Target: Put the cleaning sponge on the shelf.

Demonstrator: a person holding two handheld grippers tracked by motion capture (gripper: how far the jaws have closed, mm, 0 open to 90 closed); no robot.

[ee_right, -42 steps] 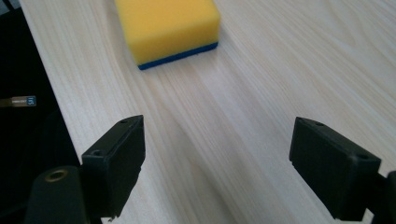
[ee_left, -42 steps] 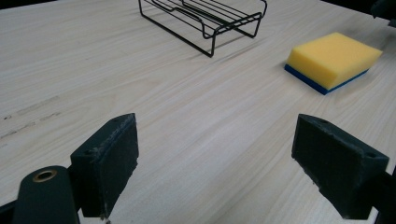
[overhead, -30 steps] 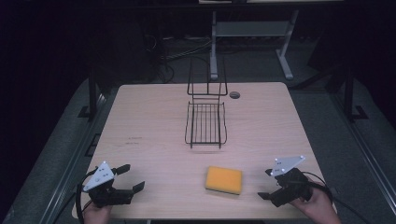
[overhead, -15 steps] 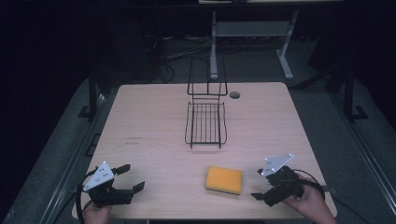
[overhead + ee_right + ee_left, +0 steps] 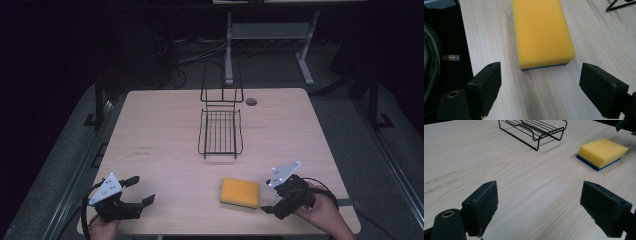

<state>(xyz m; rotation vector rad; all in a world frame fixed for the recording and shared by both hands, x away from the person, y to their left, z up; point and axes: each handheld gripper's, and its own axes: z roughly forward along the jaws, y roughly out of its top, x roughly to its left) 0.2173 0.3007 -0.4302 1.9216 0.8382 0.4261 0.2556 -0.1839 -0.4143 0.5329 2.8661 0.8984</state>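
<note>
High view first: we see the yellow sponge (image 5: pixel 240 192) lying flat on the table (image 5: pixel 160 130) near its front edge. Since the earlier picture, our right gripper (image 5: pixel 272 200) has slid in from 3 o'clock and now sits just beside the sponge, apart from it, jaws spread wide. Our left gripper (image 5: pixel 140 192) stays put at 9 o'clock, well apart, jaws also spread. At 12 o'clock stands the wire rack (image 5: pixel 220 131).

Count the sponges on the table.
1. The yellow sponge lies flat at the near edge of the table, just ahead of the right gripper, whose fingers are spread, not touching it.
</note>
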